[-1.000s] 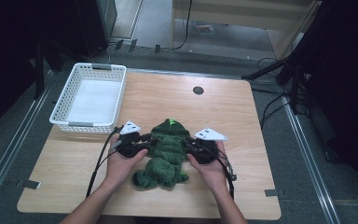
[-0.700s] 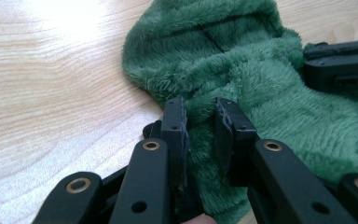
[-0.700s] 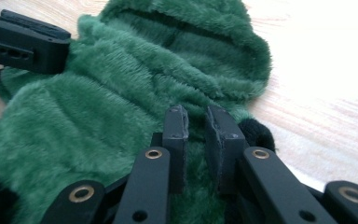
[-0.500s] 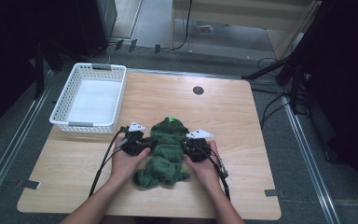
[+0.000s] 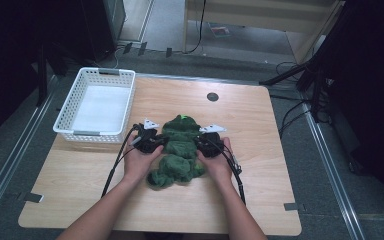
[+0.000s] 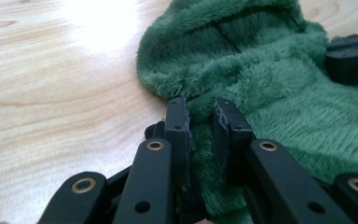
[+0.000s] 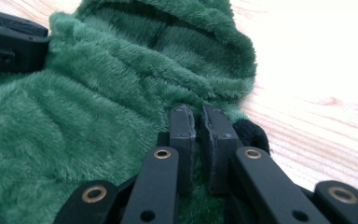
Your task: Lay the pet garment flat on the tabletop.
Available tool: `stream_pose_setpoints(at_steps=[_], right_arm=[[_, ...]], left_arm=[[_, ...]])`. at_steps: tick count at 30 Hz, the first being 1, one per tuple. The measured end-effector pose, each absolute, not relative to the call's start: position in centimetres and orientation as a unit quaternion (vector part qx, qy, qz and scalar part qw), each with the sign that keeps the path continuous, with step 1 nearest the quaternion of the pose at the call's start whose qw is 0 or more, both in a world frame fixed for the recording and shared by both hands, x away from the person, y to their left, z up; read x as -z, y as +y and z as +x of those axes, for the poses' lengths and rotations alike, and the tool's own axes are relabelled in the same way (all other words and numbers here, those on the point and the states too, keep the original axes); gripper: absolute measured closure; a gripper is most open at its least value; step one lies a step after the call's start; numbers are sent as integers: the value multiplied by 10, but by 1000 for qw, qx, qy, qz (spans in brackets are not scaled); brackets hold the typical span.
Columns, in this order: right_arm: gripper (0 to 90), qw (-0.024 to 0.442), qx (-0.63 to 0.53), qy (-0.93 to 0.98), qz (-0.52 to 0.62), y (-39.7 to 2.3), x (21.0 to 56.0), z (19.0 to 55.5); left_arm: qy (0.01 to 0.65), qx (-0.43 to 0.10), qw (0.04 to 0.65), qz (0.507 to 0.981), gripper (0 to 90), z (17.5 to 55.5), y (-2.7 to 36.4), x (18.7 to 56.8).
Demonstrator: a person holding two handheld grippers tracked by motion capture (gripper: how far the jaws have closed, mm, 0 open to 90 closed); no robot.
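A green fleece garment (image 5: 177, 150) lies bunched in the lower middle of the high view, on the wooden worktop (image 5: 280, 150), with its hood toward the top of the frame. The left hand-held gripper (image 6: 200, 116) pinches a fold of the fleece at the garment's left edge; its jaws are nearly together with pile between them. The right hand-held gripper (image 7: 198, 119) is closed in the same way on the opposite edge. So both grasps seem done. What is left, I think, is to lift or spread the garment. The white basket (image 5: 65, 112) in the left of the frame is empty.
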State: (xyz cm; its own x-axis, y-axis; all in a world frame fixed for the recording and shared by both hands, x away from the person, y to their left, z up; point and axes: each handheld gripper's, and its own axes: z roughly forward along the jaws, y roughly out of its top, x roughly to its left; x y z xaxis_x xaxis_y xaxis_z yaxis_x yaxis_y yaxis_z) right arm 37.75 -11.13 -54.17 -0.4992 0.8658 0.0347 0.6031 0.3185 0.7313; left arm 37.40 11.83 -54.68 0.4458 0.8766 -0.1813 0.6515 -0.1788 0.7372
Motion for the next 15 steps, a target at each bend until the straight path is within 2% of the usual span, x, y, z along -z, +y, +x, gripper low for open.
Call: stream_pose_setpoints(at_steps=[10,15], right_arm=[[845,212,-349,790,457,-107,543,385],[818,185,-362,779,477,-111,542,388]], left_arm=[[516,-141,393,748,788,385,120,547],[523,-128,404,740,760,382,122,542]])
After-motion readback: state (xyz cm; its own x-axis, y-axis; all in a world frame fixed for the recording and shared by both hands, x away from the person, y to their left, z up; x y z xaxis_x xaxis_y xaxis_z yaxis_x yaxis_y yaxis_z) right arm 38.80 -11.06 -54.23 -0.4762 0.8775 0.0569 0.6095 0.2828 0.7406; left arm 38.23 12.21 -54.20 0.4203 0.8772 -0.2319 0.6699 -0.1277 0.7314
